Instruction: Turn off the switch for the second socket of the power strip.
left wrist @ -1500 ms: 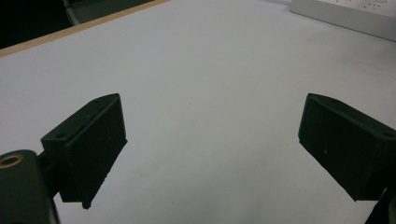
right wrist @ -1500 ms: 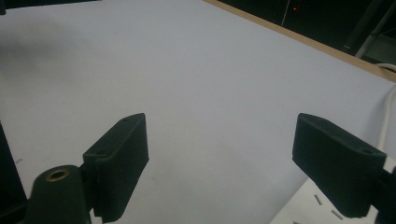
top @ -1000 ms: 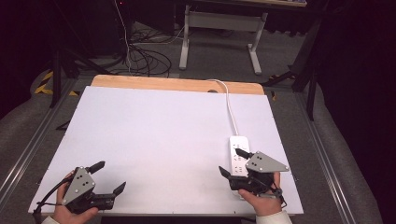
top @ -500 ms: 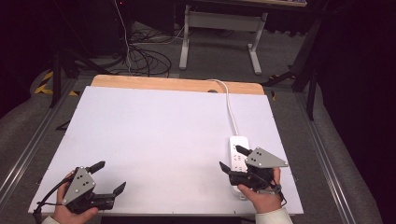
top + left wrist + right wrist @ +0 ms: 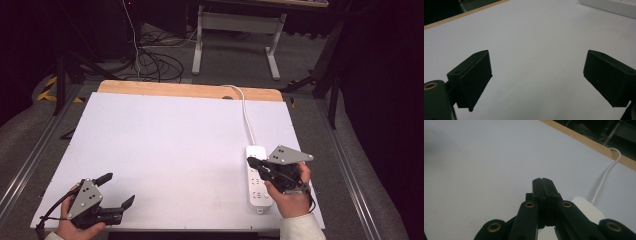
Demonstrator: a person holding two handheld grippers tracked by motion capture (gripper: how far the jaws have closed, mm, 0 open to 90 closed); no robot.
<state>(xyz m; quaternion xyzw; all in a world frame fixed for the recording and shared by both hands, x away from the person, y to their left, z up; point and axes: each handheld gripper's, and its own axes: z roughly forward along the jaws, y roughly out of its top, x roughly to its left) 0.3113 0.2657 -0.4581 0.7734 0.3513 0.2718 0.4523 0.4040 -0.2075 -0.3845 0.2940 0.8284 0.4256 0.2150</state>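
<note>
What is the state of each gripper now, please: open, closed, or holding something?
Left gripper: open, jaws wide apart, holding nothing.
Right gripper: closed, jaws pressed together with nothing between them, over the white power strip.

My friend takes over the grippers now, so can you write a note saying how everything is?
Left hand-held gripper: open, holding nothing, near the table's front left corner.
Right hand-held gripper: shut, holding nothing, over the white power strip; touching or not, cannot tell.
Power strip: flat near the table's right edge, its cable running off the far edge.
Done: nothing visibly.
Left: probably pressing something on the strip with the shut tips, perhaps a switch.
</note>
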